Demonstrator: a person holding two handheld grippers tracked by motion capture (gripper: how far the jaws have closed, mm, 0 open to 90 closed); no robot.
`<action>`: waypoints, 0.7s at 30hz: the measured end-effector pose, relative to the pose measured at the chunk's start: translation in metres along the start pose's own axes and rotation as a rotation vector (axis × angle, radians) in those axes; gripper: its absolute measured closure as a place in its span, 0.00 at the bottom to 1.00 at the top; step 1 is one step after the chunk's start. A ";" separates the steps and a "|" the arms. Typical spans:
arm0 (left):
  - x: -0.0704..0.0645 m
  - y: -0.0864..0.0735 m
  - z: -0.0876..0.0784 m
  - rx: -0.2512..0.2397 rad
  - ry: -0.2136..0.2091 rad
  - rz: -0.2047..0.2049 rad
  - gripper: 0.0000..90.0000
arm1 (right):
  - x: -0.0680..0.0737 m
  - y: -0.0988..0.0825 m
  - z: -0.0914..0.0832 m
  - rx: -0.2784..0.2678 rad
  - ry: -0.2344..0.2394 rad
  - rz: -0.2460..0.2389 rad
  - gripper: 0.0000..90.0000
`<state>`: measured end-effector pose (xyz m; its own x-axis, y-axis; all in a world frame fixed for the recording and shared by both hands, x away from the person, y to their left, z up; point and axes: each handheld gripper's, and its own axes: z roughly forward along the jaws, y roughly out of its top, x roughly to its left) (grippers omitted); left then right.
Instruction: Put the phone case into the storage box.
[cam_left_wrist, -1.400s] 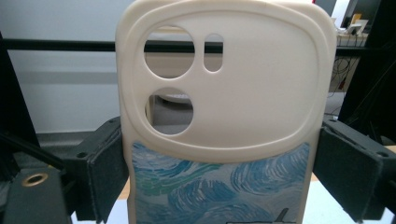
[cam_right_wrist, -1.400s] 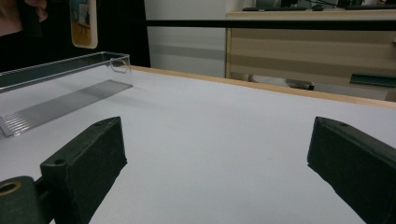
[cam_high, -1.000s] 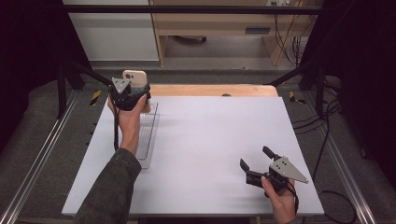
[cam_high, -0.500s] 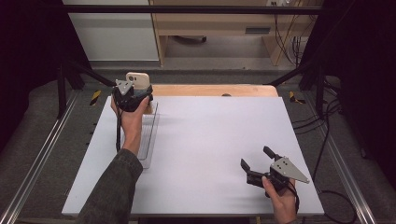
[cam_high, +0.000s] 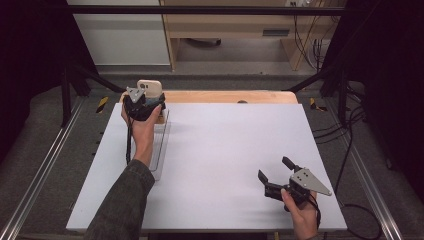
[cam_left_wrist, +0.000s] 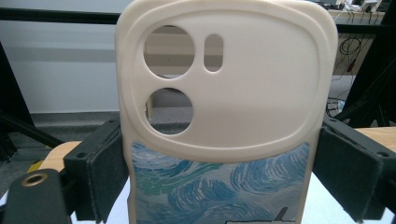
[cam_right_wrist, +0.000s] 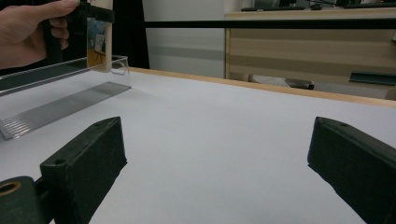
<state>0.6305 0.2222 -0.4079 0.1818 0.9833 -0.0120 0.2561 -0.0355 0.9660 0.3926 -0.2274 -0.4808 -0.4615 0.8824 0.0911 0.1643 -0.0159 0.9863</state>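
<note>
A phone case, cream around its camera cut-outs and blue-swirled below, stands upright between the black jaws of my left gripper, which is shut on its sides. In the high view the left gripper holds the phone case at the table's far left, over the far end of a clear acrylic stand. My right gripper hovers near the front right of the table, open and holding nothing. From the right gripper view, the phone case sits just above the acrylic stand.
The white table top has a wooden strip along its far edge. Metal rails run down both sides, and black frame legs and cables surround the table. A wooden desk stands behind.
My left gripper has drifted slightly nearer and lower with the phone case. The right gripper has stayed put and open.
</note>
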 end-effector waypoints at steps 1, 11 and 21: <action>0.000 0.000 0.000 -0.001 0.000 -0.002 0.12 | 0.000 0.000 0.000 0.001 -0.002 0.002 0.04; -0.003 -0.005 0.004 0.019 0.001 0.015 0.12 | 0.000 -0.001 0.000 0.005 0.001 -0.001 0.04; -0.001 -0.014 0.006 0.044 0.010 0.019 0.12 | 0.000 -0.001 0.000 0.009 0.001 -0.004 0.04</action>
<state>0.6326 0.2210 -0.4224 0.1772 0.9841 0.0091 0.2938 -0.0618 0.9539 0.3927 -0.2275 -0.4814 -0.4632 0.8819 0.0878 0.1709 -0.0084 0.9853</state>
